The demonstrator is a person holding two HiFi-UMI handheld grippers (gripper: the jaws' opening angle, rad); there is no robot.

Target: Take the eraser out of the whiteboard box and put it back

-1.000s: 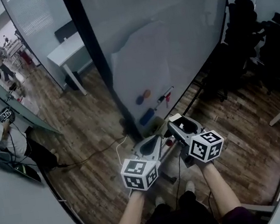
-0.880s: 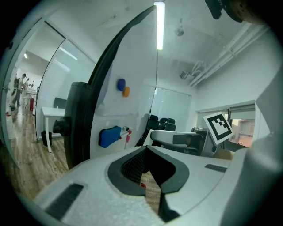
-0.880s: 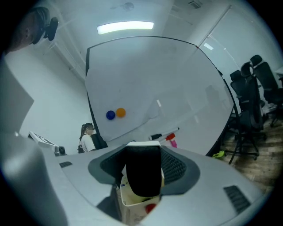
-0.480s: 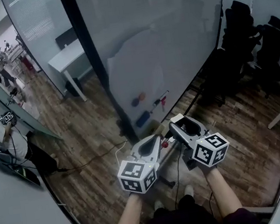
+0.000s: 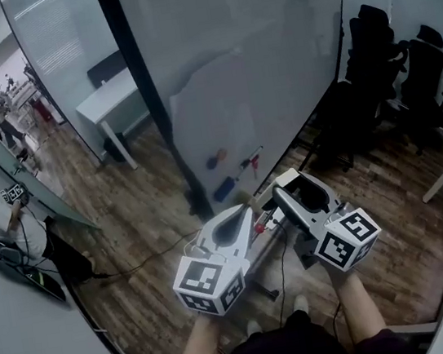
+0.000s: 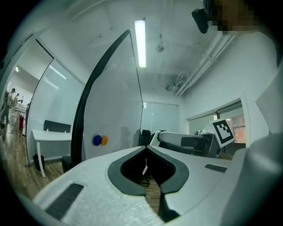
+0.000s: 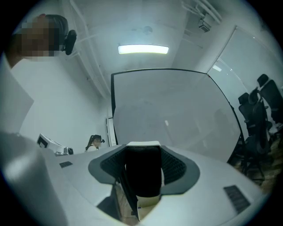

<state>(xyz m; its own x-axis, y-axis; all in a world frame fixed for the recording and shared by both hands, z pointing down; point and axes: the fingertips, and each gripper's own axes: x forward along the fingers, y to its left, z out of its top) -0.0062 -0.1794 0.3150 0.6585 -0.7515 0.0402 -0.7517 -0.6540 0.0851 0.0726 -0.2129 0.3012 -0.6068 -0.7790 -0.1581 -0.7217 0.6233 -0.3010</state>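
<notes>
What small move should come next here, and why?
Probably carry the right gripper forward toward the whiteboard: its jaws are closed on the eraser, held clear of the board, while the left gripper is shut and empty.

I'm standing in an office: a large black-framed whiteboard, black swivel office chairs, a white rectangular desk, glass partition walls, brown wood-plank flooring, and a ceiling strip light.
</notes>
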